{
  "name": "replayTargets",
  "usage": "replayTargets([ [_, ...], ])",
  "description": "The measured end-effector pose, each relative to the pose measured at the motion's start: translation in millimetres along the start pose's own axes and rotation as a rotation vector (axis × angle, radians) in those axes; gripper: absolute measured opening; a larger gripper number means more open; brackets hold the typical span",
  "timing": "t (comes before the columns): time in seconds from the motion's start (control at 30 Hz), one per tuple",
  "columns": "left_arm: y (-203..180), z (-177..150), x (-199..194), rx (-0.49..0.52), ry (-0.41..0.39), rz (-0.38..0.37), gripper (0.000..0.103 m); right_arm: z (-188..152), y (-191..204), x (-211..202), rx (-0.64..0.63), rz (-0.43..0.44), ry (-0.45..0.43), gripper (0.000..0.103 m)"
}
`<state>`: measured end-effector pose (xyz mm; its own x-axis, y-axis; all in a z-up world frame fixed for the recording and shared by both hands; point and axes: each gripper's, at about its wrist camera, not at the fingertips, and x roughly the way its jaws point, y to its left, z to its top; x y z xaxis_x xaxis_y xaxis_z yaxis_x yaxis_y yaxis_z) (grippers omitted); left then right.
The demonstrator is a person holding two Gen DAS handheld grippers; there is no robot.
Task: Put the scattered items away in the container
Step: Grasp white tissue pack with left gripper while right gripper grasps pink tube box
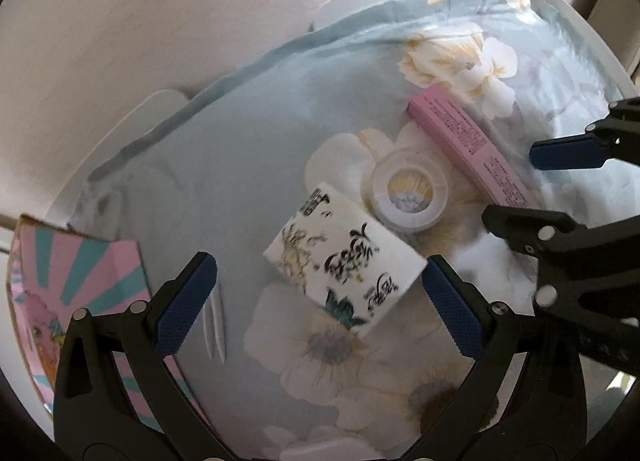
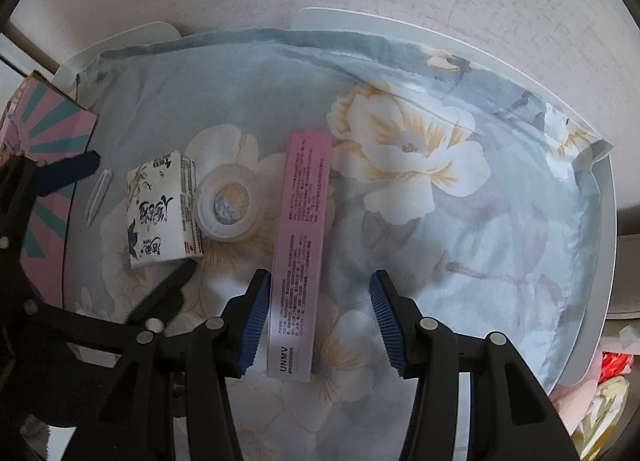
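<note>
A white tissue packet with ink-style flowers lies on the floral cloth between the wide-spread fingers of my left gripper, which is open. Beside it sit a round clear jar of cotton swabs and a long pink box. A white pointed pick lies by my left finger. My right gripper hangs open over the pink box, which sits nearer its left pad, with a gap on the right. The pink-and-teal cardboard container stands at the left edge.
A pale blue floral cloth covers a round white table against a light wall. Both grippers crowd the same patch: the left gripper flanks the tissue packet. Colourful clutter lies beyond the table's right rim.
</note>
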<state>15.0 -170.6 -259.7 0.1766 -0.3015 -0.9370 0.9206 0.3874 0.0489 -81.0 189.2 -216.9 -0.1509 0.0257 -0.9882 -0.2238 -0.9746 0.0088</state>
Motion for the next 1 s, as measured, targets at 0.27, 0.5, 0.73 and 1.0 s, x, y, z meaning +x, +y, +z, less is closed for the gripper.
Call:
replayTargets([
  [0.27,10.1,-6.5,-3.8,0.03,-0.043,-0.063,0.093,-13.4,-1.7,-7.6,-0.018,-0.002,-0.004,0.047],
  [0.5,24.0,-15.3,-9.7,-0.023,-0.048,-0.122,0.075,-26.3,-8.6,-17.5,0.006,0.032,-0.032,0.024],
  [0.73,36.6,-23.6,-19.7,-0.049,-0.03,-0.115,0.075,-44.2,-19.0,-28.4,0.047,0.061,-0.053,0.022],
  [1.0,50.4,-35.9,-46.2,-0.094,-0.053,-0.095,0.075,-75.9,-22.3,-50.3,0.07,0.081,-0.076,0.021],
])
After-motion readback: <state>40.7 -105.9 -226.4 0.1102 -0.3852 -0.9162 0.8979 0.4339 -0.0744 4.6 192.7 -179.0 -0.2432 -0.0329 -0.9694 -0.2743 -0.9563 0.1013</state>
